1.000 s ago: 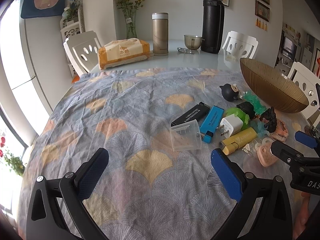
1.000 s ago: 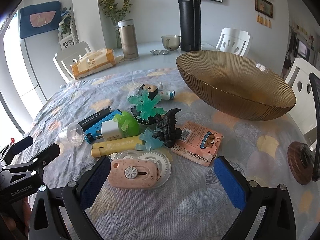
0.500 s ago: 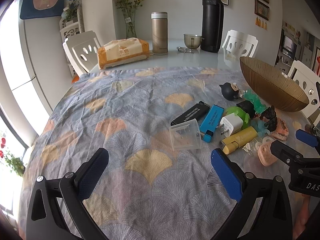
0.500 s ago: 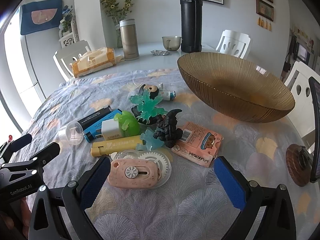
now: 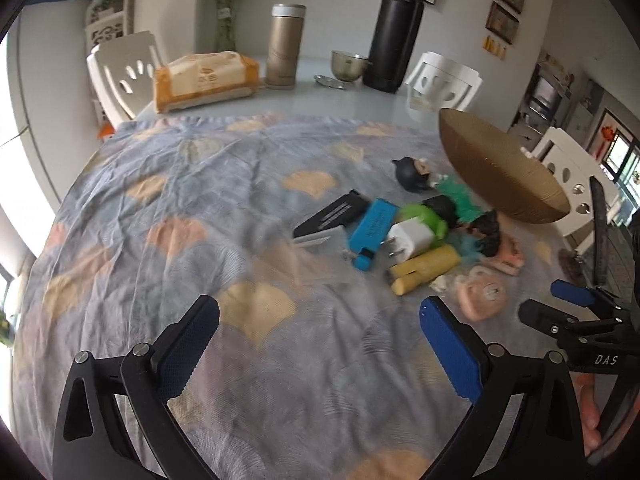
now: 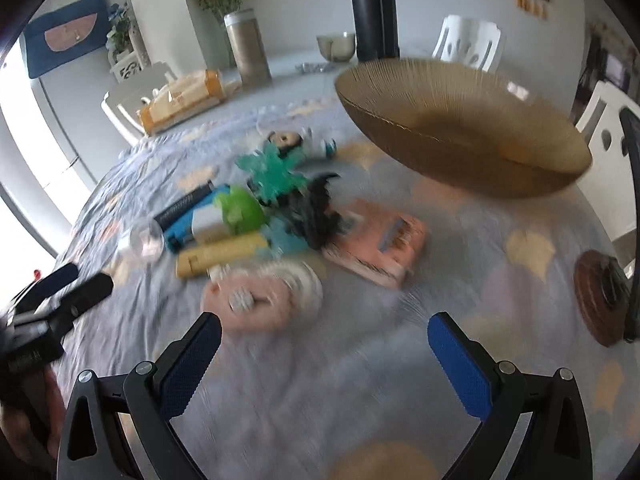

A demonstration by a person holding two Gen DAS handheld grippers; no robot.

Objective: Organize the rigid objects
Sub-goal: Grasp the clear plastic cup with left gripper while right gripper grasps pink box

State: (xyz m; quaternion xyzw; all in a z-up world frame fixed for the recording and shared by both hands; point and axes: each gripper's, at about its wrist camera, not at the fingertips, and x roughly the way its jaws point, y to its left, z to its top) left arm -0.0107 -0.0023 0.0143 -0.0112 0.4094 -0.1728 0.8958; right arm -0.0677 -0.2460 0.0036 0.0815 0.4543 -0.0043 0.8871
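Both claws empty, jaws spread wide. Right gripper (image 6: 324, 356) hovers low over the tablecloth (image 6: 360, 400), nothing between the pads; the pink round-dial gadget (image 6: 248, 304) lies just ahead of its left finger, on top of a clear gear disc (image 6: 296, 280). Further out: yellow tube (image 6: 220, 254), pink card pack (image 6: 380, 248), dark spiky figure (image 6: 316, 216), then the ribbed brown bowl (image 6: 460, 120) ahead and to the right. Left gripper (image 5: 320, 340) is also over bare cloth, with the pile ahead-right and a clear plastic box (image 5: 320, 256) nearest. Looks like the approach step, first pick not yet made, bowl looks empty and is the likely drop spot. Next: centre the right jaws on the pink gadget, go down, close without dragging the disc. Frames are blurred, so fine alignment is unclear.
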